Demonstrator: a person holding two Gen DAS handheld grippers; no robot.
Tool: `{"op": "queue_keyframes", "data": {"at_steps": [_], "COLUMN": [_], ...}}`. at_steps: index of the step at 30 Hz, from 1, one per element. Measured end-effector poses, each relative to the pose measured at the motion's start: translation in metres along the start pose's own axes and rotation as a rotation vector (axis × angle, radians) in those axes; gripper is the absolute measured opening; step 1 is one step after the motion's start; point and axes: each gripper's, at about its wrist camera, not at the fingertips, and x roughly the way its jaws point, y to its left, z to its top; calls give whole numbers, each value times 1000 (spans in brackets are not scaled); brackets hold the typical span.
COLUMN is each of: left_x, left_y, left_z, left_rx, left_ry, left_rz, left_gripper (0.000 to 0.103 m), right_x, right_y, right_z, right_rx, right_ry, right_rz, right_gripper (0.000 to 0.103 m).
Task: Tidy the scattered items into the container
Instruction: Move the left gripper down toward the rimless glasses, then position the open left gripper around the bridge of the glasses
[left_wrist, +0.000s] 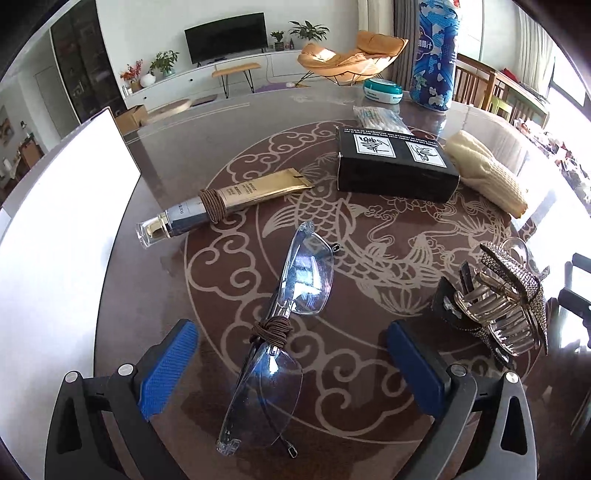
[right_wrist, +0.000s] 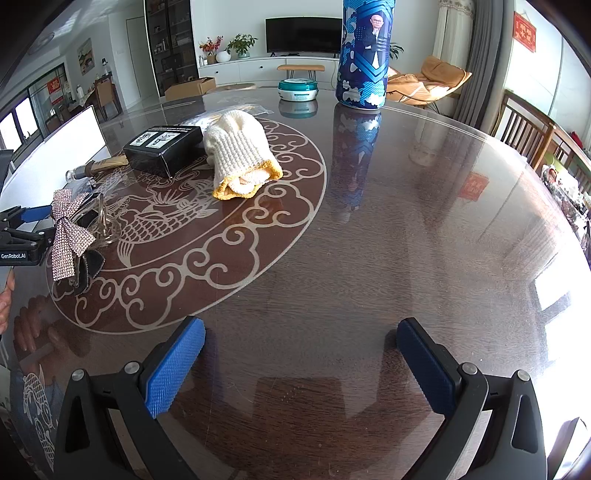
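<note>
Glasses (left_wrist: 280, 317) lie on the surface (right_wrist: 369, 240), between the spread fingers of the left hand-held gripper (left_wrist: 291, 365).

The glasses have a brown hair tie (left_wrist: 270, 329) wound around the bridge, and neither blue pad touches them. Beyond them lies a gold tube (left_wrist: 221, 206) with another tie around it, then a black box (left_wrist: 395, 166), a pack of cotton swabs (left_wrist: 380, 118) behind the box, and a knitted glove (left_wrist: 487, 173) just beside the box on the right. A glittery hair clip (left_wrist: 498, 295) lies near the right finger. The white container (left_wrist: 62, 240) is at the left edge. The right hand-held gripper (right_wrist: 301, 365) is also spread wide, over a bare part of the surface, and it holds nothing. A tall blue can (right_wrist: 364, 55) and a teal round box (right_wrist: 298, 88) stand at the far side.
</note>
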Motion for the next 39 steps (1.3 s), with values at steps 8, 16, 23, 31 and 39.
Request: {"op": "queue_keyframes", "data": {"at_steps": [8, 16, 23, 31, 39], "left_x": [2, 2, 2, 2, 2], "left_y": [2, 3, 3, 3, 3], "left_z": [-1, -2, -2, -2, -2], "left_rx": [4, 1, 1, 1, 1], "left_ry": [-25, -30, -31, -31, -31], "left_rz": [-38, -40, -40, -39, -39], "left_gripper": [103, 103, 103, 103, 103], "right_x": [0, 0, -1, -1, -1], "right_y": [0, 0, 0, 0, 0], "right_z": [0, 0, 0, 0, 0], "right_rx": [0, 0, 0, 0, -1], "right_ry": [0, 0, 0, 0, 0], "right_rz": [0, 0, 1, 0, 1], "right_gripper": [103, 103, 103, 103, 103]}}
